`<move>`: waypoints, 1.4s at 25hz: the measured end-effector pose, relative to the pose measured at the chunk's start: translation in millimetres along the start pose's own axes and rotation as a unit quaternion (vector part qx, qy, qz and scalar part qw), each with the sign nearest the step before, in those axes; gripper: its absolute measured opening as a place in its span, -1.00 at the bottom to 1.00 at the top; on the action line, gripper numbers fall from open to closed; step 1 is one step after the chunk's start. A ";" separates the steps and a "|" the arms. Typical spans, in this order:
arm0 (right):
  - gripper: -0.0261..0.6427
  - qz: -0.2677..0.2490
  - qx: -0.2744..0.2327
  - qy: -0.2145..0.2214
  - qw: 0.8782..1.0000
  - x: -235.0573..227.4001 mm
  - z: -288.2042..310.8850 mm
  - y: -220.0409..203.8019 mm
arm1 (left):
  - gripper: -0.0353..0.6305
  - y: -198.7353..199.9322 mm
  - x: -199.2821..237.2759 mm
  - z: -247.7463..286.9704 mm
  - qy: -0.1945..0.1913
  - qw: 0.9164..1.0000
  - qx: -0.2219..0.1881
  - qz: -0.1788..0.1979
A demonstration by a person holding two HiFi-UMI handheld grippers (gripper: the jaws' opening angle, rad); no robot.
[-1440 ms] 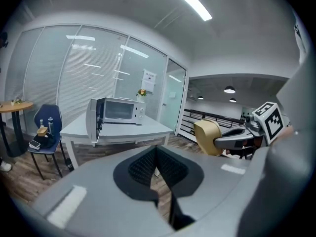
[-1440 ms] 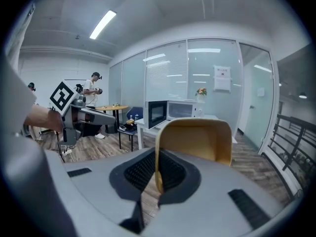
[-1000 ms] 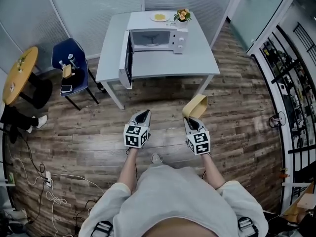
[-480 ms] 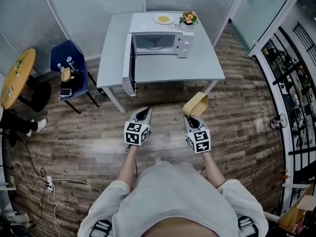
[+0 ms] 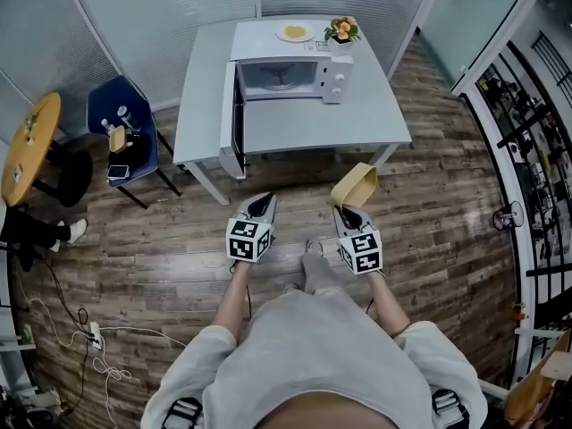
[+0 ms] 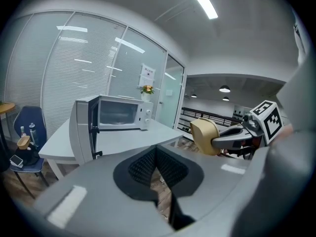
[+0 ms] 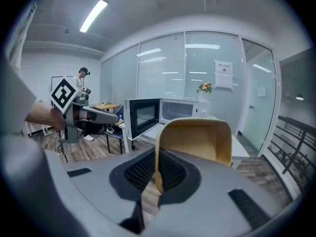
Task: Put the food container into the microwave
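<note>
A tan food container (image 5: pixel 354 186) (image 7: pixel 195 138) is held by its rim in my right gripper (image 5: pixel 349 213) (image 7: pixel 157 181), tilted on edge above the wood floor. It also shows from the side as the container (image 6: pixel 204 136) in the left gripper view. My left gripper (image 5: pixel 260 208) (image 6: pixel 156 174) is shut with nothing in it, level with the right one. The white microwave (image 5: pixel 288 71) (image 6: pixel 112 113) (image 7: pixel 170 111) stands on the grey table (image 5: pixel 313 123) ahead, its door (image 5: pixel 231 129) (image 7: pixel 141 115) swung open to the left. Both grippers are short of the table's near edge.
A plate of food (image 5: pixel 294 32) and a small flower pot (image 5: pixel 342 30) sit behind the microwave. A blue chair (image 5: pixel 125 128) with bottles stands left of the table, a round wooden table (image 5: pixel 29 146) further left. Cables (image 5: pixel 80 338) lie on the floor. A person (image 7: pixel 81 85) stands far off.
The table and microwave have drawn slightly closer and lower in the head view as I step forward. Both grippers keep their pose, the container still held.
</note>
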State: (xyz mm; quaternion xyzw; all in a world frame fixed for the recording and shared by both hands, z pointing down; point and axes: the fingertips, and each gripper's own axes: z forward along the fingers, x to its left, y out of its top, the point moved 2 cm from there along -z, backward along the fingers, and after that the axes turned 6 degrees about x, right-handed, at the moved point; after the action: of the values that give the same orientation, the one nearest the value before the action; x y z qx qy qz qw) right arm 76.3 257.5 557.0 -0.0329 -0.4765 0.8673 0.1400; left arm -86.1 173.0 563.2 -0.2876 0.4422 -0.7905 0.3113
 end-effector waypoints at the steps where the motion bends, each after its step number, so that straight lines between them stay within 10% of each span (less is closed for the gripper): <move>1: -0.85 0.001 0.001 0.001 1.000 -1.5 2.2 -1.0 | -0.86 -0.4 0.3 2.7 -0.001 1.000 0.002 0.000; 35: -0.86 -0.023 0.023 0.091 0.995 -136.0 186.1 69.7 | -0.86 89.4 95.4 185.7 0.051 0.997 0.040 -0.035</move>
State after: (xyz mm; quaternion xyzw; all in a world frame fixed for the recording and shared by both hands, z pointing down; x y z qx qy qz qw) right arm 156.5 32.8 589.6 -0.0973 -0.4425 0.8681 0.2028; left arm 9.5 -31.9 584.2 -0.2492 0.4158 -0.8314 0.2716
